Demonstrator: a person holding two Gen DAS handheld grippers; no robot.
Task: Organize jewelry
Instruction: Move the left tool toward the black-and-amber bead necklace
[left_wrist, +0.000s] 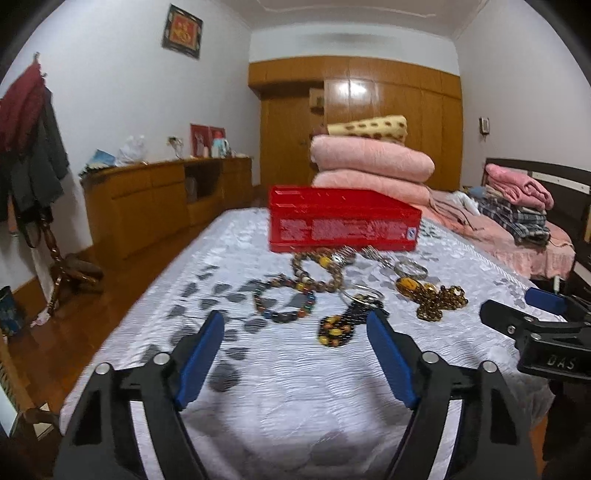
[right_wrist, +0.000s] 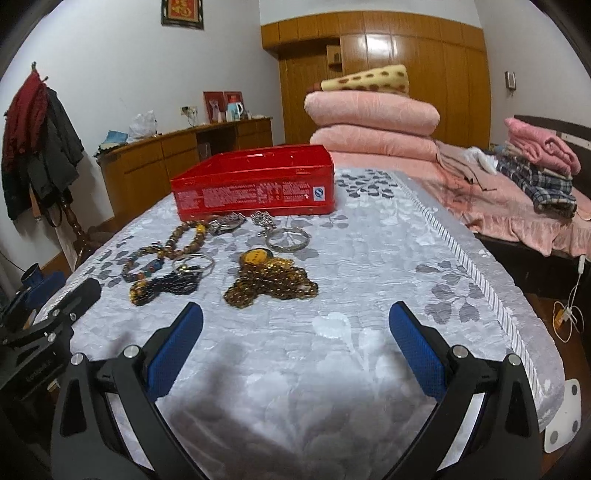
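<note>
Over the near end of a bed-like surface covered in a pale grey quilt (right_wrist: 369, 258), both tools hang tilted a little downward, side by side. The left tool (left_wrist: 295, 332) has its blue pads spread with nothing between them; the right tool (right_wrist: 295, 317) likewise stands released, its jaws wide and empty.

Ahead of the left tool lies the jewelry, all loose on the quilt. Closest, just beyond its right pad, is a dark netted piece with yellow beads (left_wrist: 338, 326), a thin metal ring (left_wrist: 364, 291) touching its far end. Further ahead and left sit a multicoloured bead bracelet (left_wrist: 282, 301) and a brown wooden bead strand (left_wrist: 317, 273). Ahead of the right tool, slightly left of centre, is a heap of amber beads (right_wrist: 269, 280), and beyond it a silver bangle (right_wrist: 288, 238) (other silvery bits behind it are too blurred to name). Past everything stands a red tin box (right_wrist: 255, 182), open at the top, its near wall close to the furthest pieces.

Right of the right tool the quilt lies bare up to its striped border (right_wrist: 476, 269), where the edge drops away. Beyond the box, folded pink blankets (right_wrist: 373, 110) are stacked.
</note>
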